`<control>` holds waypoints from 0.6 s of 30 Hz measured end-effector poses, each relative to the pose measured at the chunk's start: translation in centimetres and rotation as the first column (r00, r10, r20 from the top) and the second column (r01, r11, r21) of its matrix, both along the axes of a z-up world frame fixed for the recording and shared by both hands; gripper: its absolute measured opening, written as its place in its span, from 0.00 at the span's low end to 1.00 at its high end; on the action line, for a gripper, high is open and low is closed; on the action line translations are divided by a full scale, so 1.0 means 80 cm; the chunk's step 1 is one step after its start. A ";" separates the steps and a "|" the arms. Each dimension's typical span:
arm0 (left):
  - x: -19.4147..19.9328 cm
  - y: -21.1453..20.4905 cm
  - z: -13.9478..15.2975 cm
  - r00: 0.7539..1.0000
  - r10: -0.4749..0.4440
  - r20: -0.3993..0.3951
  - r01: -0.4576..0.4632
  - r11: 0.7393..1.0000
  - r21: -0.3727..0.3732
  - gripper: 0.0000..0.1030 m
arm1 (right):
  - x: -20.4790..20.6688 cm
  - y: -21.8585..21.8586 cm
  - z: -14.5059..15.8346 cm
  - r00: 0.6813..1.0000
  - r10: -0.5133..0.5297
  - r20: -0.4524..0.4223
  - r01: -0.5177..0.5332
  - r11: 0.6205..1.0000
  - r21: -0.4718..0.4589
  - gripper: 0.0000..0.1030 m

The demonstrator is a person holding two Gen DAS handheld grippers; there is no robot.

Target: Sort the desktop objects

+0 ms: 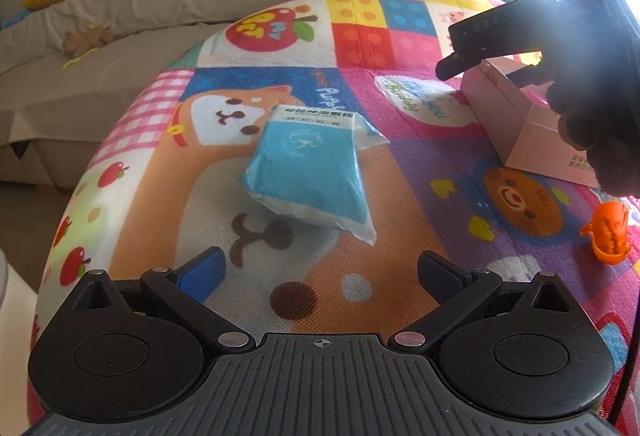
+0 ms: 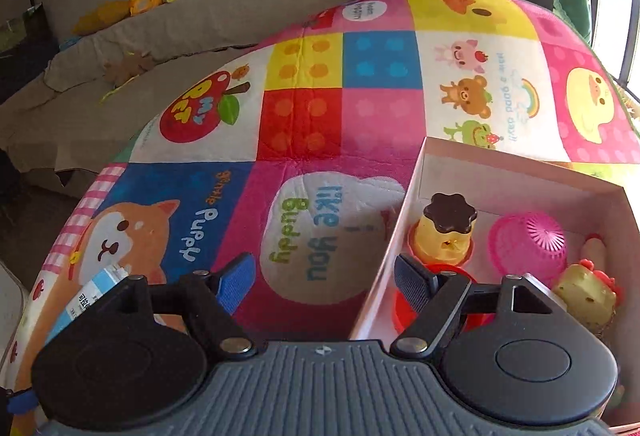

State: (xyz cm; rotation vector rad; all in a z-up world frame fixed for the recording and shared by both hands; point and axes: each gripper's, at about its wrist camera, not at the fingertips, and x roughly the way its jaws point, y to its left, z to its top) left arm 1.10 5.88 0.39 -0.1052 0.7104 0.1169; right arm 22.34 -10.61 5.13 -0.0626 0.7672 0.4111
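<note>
The landmark here is the pink box (image 2: 516, 171) on the colourful patterned bench (image 1: 360, 35).

Nearest, the left claw (image 1: 320, 270) hangs low over the bench with its jaws spread wide and nothing between them. Just beyond its tips lies the blue-and-white soft packet (image 1: 312, 171), flat on the cloth and well to the left of the pink box. To the near side of the box, by the bench's right edge, sits a small orange toy (image 1: 608, 236), also not yet sorted.

The right claw (image 2: 324, 276) straddles the box's near-left wall, one finger outside and one over the inside; its jaws stand well apart and grip nothing. Inside the box sit a yellow pudding toy with a brown top (image 2: 444, 232), a pink mesh basket (image 2: 528, 240), a yellow cheese-like toy (image 2: 588, 296) and something red just under the right finger.

My reading: a drop into the box is finished, and the next pick is in hand. The packet is the likely target for the left claw: it needs to ease forward and down, close across the packet's narrow width, then carry it rightward to the box. The soft wrapper may slip or crumple.
</note>
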 end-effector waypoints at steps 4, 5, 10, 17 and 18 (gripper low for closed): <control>-0.002 0.003 0.000 1.000 0.003 0.010 -0.003 1.000 -0.018 1.00 | -0.001 0.028 -0.005 0.999 0.018 0.028 -0.017 0.999 -0.040 0.85; -0.002 0.003 0.000 1.000 0.003 0.011 -0.003 1.000 -0.021 1.00 | -0.001 0.033 -0.005 0.999 0.022 0.026 -0.021 0.999 -0.029 0.85; -0.002 0.006 0.000 1.000 0.002 0.014 -0.002 1.000 -0.029 1.00 | 0.001 0.070 -0.001 0.998 0.064 0.003 -0.065 0.997 0.033 0.85; 0.001 -0.002 -0.001 1.000 -0.003 -0.008 0.003 1.000 0.012 1.00 | -0.045 0.064 0.025 0.985 0.139 0.107 -0.141 0.990 0.015 0.85; 0.002 -0.003 -0.002 1.000 -0.004 -0.011 0.004 1.000 0.018 1.00 | -0.057 0.053 0.031 0.981 0.147 0.126 -0.150 0.989 0.012 0.85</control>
